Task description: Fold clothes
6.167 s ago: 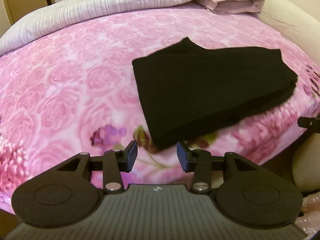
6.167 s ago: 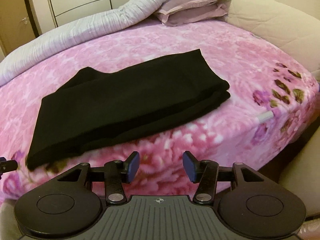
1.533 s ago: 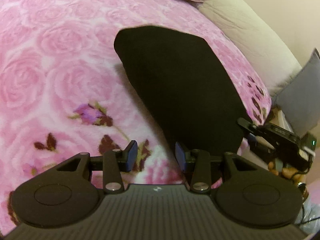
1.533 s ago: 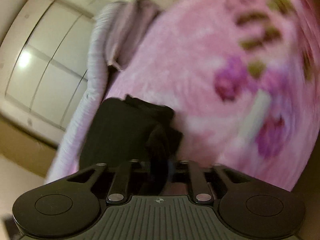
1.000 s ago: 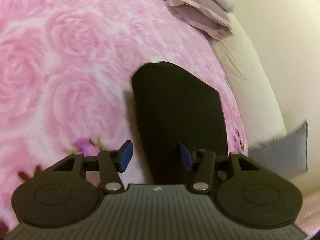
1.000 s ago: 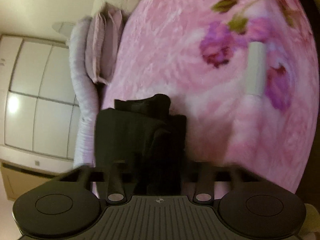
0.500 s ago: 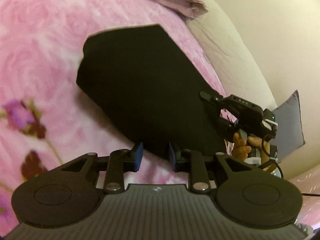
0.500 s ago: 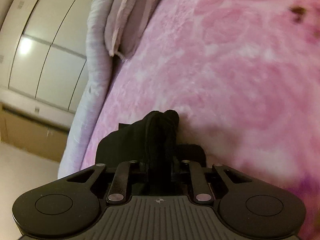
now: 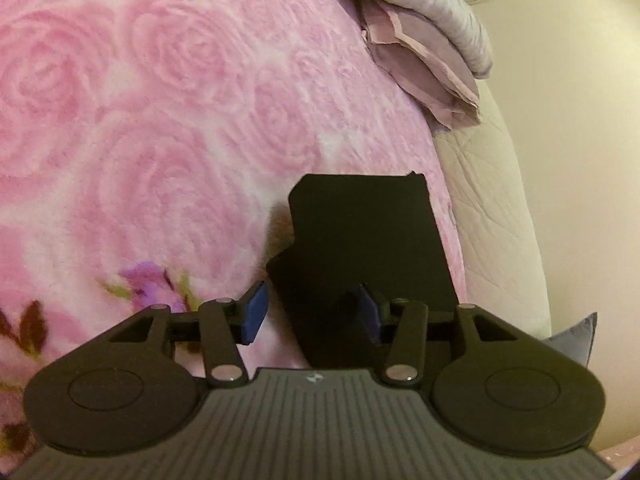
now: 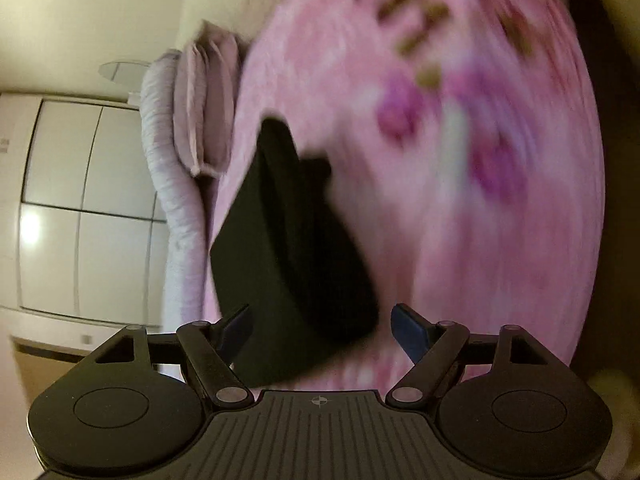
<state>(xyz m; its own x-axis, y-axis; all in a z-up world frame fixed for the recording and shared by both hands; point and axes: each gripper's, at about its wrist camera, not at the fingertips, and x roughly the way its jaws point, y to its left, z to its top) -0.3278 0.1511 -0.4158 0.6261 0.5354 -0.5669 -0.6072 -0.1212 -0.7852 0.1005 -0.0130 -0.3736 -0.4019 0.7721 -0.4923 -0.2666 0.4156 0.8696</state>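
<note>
Both your left gripper [image 9: 312,312] and right gripper [image 10: 322,332] gape wide over the folded garment [image 9: 360,240] on the bed [image 9: 160,120], so judge whether it needs another fold.

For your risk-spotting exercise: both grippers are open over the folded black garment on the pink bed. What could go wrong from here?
1. The folded black garment lies close to the edge of the pink blanket; a nudge could slide it off.
2. The left gripper and right gripper are open close over it, so a finger might snag a layer and undo the fold.
3. The right wrist view is motion-blurred; fast movement could drag the cloth.
</note>
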